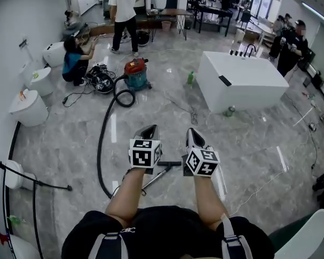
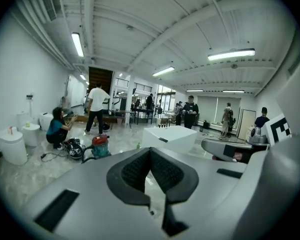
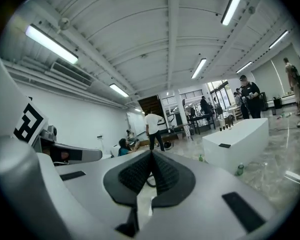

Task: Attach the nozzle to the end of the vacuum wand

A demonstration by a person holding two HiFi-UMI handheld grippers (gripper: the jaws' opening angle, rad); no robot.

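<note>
A red and teal vacuum cleaner stands on the marble floor ahead, also in the left gripper view. Its black hose loops toward me and ends near my knees. There a metal wand lies on the floor, with a dark nozzle-like piece at its far end, partly hidden by the grippers. My left gripper and right gripper are held up side by side above the wand. Both are shut with nothing between their pads.
A large white block stands to the right, with a green bottle and a can beside it. White toilets line the left wall. One person crouches by cables and another stands beyond the vacuum.
</note>
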